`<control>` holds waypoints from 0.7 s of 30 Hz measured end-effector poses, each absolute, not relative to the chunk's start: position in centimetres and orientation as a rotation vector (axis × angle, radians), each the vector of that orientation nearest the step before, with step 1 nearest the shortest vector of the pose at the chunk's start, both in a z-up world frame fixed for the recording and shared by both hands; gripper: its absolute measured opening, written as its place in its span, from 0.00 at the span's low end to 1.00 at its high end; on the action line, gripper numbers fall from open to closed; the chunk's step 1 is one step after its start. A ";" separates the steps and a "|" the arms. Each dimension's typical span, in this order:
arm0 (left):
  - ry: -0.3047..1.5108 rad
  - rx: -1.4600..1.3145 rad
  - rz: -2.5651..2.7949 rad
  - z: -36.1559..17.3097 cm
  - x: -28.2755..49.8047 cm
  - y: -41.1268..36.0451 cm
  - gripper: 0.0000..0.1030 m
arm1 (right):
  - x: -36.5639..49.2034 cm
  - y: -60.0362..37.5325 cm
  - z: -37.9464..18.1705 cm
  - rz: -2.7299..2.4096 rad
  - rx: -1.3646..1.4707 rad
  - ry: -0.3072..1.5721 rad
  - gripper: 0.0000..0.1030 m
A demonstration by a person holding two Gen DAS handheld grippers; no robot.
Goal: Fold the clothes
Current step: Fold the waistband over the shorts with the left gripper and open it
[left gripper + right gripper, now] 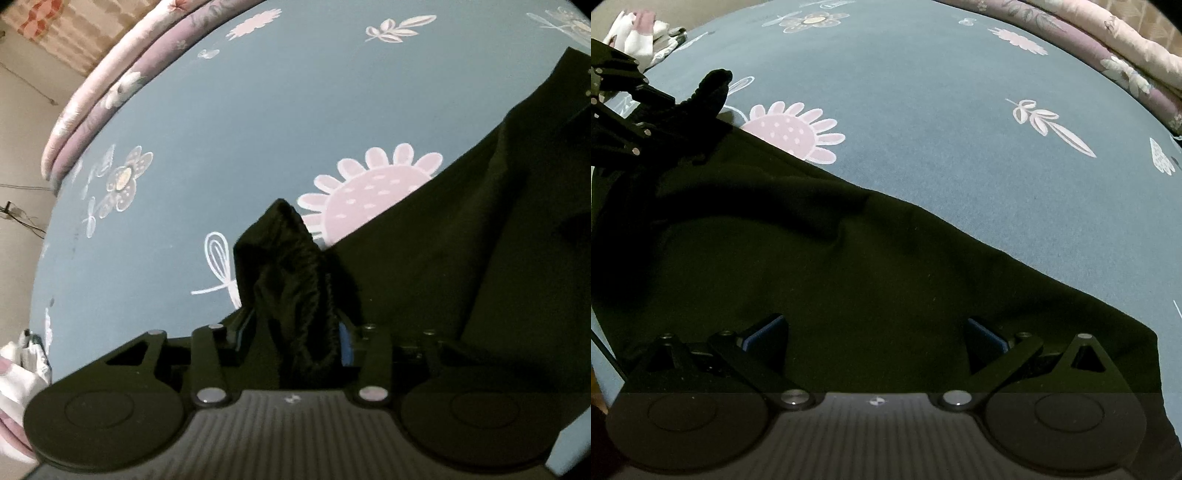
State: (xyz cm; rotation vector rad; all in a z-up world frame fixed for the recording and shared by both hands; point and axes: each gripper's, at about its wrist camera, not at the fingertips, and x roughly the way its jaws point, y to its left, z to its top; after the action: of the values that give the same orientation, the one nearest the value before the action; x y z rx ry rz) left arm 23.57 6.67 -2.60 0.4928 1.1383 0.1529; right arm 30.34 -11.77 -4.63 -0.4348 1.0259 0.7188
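Dim room, blue flowered bedspread (221, 110), beige wall (22, 122).

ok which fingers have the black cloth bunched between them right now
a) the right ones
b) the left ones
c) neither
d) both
b: a gathered end of the black garment stands bunched up between the fingers of the left gripper, while the right gripper has its fingers spread wide over flat cloth with nothing pinched between them.
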 end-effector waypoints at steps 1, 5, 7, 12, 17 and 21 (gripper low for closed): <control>1.137 0.498 0.155 -2.7 23.8 6.6 0.44 | 30.4 -11.7 -4.6 0.716 -0.434 1.028 1.00; 1.146 0.491 0.125 -3.0 24.3 6.4 0.28 | 30.6 -11.5 -4.6 0.710 -0.433 1.040 1.00; 1.145 0.468 0.132 -2.7 24.1 6.8 0.15 | 30.6 -11.5 -4.5 0.710 -0.432 1.038 1.00; 1.103 0.420 0.175 0.5 22.4 9.2 0.11 | 30.6 -11.5 -4.5 0.704 -0.433 1.039 1.00; 1.070 0.410 0.265 3.8 20.7 12.2 0.11 | 31.0 -11.3 -4.1 0.688 -0.421 1.060 1.00; 1.045 0.419 0.331 5.6 19.4 13.9 0.11 | 31.6 -11.6 -3.7 0.662 -0.360 1.072 1.00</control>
State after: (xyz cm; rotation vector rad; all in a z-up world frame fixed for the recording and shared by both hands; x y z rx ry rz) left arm 19.36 13.87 5.63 0.4195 1.0451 0.3313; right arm 31.62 -11.60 -3.70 -0.3603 1.0723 0.6619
